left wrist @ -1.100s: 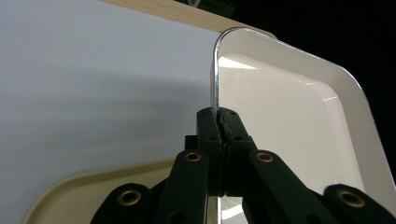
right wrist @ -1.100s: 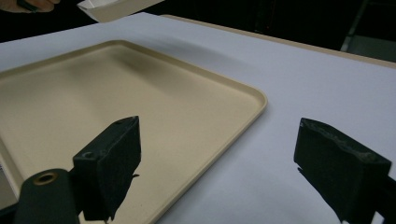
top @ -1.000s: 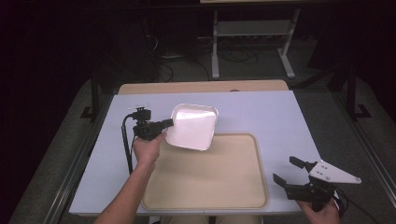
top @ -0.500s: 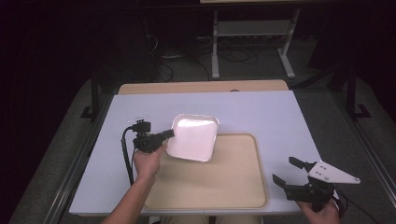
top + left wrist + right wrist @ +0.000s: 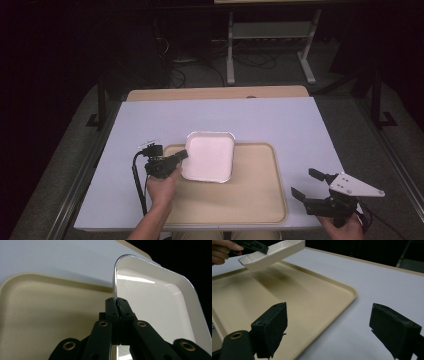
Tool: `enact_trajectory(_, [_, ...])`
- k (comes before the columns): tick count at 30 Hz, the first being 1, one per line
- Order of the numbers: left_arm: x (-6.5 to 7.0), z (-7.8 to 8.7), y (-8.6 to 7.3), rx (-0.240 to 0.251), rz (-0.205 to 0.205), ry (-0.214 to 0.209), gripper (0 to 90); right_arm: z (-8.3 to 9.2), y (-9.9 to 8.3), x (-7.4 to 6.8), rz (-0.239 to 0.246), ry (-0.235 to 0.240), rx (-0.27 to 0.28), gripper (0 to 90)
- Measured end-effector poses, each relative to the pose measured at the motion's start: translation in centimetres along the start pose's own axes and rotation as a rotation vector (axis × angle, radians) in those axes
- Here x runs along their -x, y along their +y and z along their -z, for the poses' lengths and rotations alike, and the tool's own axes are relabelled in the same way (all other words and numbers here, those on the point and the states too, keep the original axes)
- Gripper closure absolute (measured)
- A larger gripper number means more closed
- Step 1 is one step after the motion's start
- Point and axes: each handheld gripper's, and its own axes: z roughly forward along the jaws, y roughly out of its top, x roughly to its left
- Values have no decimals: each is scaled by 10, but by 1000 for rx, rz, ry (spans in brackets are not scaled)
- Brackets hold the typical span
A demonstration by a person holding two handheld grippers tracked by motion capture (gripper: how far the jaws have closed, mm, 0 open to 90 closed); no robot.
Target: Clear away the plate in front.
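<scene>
Carried but not yet set down: white dish pinched at its rim by left gripper, tilted over beige tray; right gripper idle, fingers wide.

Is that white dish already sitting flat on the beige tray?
No, the white dish hangs tilted above the beige tray, casting a shadow on it, pinched at its rim by the left hand-held gripper.

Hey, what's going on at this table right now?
A person is working with a gripper in each hand. The left gripper is clamped on the rim of a white dish, holding it in the air, tilted, above the beige tray. The right gripper sits open near the tray's right edge, holding nothing.
</scene>
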Motion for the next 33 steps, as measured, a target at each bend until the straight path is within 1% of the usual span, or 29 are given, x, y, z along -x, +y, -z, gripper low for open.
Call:
enact_trajectory(1, [0,0,-1,-4,-11,7,887,0,0,-1,1,-2,-2,138])
enact_trajectory(3, [0,-2,-5,-15,-10,21,887,0,0,-1,4,-4,-3,138])
enact_trajectory(5, [0,-2,-10,-33,-22,42,887,-1,0,-1,7,-5,-5,138])
enact_trajectory(9, [-4,-4,-20,-51,0,73,887,-2,0,-2,14,-2,-14,138])
enact_trajectory(12, [-6,-4,-29,-48,12,94,887,-1,1,-2,14,-3,-11,138])
enact_trajectory(14, [-6,-4,-33,-50,1,117,887,-1,0,-2,14,-2,-12,137])
enact_trajectory(15, [-5,-6,-35,-57,4,128,887,-2,1,-2,13,-1,-13,137])
enact_trajectory(17, [-5,-6,-36,-61,3,130,887,-2,1,-3,16,-1,-15,137])
enact_trajectory(18, [-3,-7,-37,-62,5,138,887,-2,1,-3,18,-1,-15,137])
enact_trajectory(19, [-3,-8,-37,-68,-3,149,887,-2,1,-3,20,-2,-15,137])
enact_trajectory(20, [-2,-9,-38,-82,1,166,887,-2,1,-3,20,-2,-16,137])
enact_trajectory(23, [-1,-10,-40,-75,12,177,886,-2,1,-3,18,-4,-16,137])
enact_trajectory(25, [1,-14,-43,-84,42,184,886,-2,1,-2,17,-2,-15,137])
enact_trajectory(27, [2,-15,-44,-88,36,186,886,-2,1,-3,19,-2,-15,137])
enact_trajectory(33, [6,-18,-48,-91,40,198,886,-4,1,-4,31,1,-25,137])
